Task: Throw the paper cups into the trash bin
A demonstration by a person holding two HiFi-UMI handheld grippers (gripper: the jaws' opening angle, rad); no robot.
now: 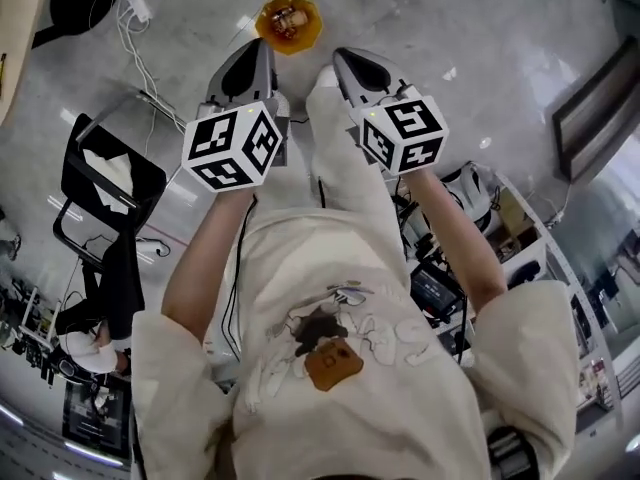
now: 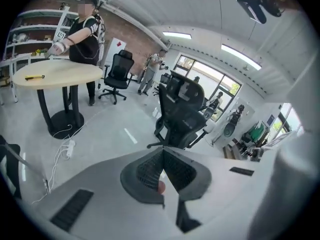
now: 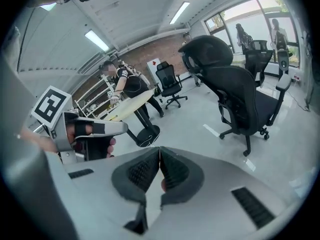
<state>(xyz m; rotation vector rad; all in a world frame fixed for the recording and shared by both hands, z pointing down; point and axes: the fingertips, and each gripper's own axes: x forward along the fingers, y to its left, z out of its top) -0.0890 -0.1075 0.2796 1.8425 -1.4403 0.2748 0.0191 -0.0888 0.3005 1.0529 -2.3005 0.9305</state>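
Observation:
An orange trash bin stands on the grey floor straight ahead of me, with some light things inside that are too small to name. Both grippers are held up side by side at chest height, pointing toward it. My left gripper is shut with nothing between its jaws. My right gripper is likewise shut and empty. The right gripper view also catches the left gripper's marker cube and the hand on its handle. No loose paper cup shows in any view.
A black office chair stands ahead of the grippers on the floor. To the left are a round table with a person beside it and a power strip with cables. A black seat holding white paper is at my left, shelving at my right.

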